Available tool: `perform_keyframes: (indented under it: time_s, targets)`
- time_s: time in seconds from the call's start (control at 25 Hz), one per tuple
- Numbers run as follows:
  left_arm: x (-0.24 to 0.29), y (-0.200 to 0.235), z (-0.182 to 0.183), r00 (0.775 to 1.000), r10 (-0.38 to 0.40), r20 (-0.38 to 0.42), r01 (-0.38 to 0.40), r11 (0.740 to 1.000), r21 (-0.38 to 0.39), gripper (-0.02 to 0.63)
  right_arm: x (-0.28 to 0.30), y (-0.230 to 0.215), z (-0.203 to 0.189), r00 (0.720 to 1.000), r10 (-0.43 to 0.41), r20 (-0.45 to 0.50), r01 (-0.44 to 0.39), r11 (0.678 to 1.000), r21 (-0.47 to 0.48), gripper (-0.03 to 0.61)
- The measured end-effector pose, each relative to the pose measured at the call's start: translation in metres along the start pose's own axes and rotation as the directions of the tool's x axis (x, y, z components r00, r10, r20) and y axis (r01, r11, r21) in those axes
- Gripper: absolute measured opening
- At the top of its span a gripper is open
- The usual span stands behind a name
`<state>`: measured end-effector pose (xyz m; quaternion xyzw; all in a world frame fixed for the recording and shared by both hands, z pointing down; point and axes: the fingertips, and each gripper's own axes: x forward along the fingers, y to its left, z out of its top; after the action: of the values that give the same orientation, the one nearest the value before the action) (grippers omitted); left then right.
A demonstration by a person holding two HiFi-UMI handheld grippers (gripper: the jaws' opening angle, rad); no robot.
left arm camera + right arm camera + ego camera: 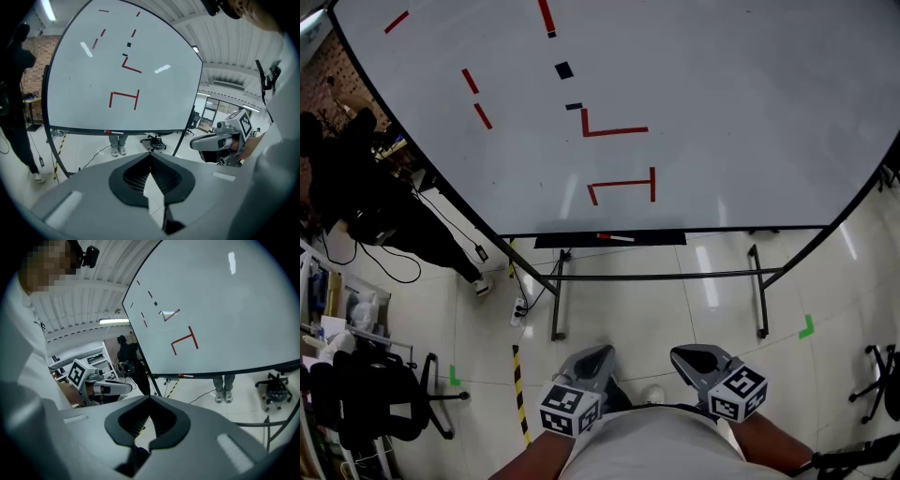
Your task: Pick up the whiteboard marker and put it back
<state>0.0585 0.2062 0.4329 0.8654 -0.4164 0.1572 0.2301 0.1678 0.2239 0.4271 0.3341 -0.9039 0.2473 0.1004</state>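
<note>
Both your left gripper (598,356) and right gripper (684,356) are closed and empty, well apart from the whiteboard marker (616,237) on the tray (661,238) at the bottom edge of the whiteboard (722,112), so the pick-up seems not begun: approach, and open one gripper.

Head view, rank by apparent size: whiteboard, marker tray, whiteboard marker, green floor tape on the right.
1. whiteboard
2. marker tray
3. whiteboard marker and green floor tape: both tiny, the marker longer and the tape wider, so not ranked.
</note>
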Motion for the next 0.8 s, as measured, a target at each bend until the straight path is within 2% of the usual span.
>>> perform_keyframes:
  time_s: [0.32, 0.52, 0.8]
  targets:
    - [0.028, 0.037, 0.008, 0.999, -0.038, -0.009, 0.038, 0.999, -0.029, 0.016, 0.032, -0.023, -0.001, 0.998, -0.051, -0.041, 0.052, 0.998, 0.025, 0.002]
    - [0.049, 0.066, 0.03, 0.996, -0.088, -0.024, 0.089, 0.996, 0.009, 0.017, 0.068, -0.036, 0.026, 0.995, -0.086, -0.056, 0.086, 0.996, 0.005, 0.002]
    - [0.072, 0.129, 0.067, 0.988, -0.147, -0.047, 0.15, 0.987, 0.059, 0.017, 0.134, -0.053, 0.066, 0.987, -0.151, -0.047, 0.15, 0.988, -0.023, 0.002]
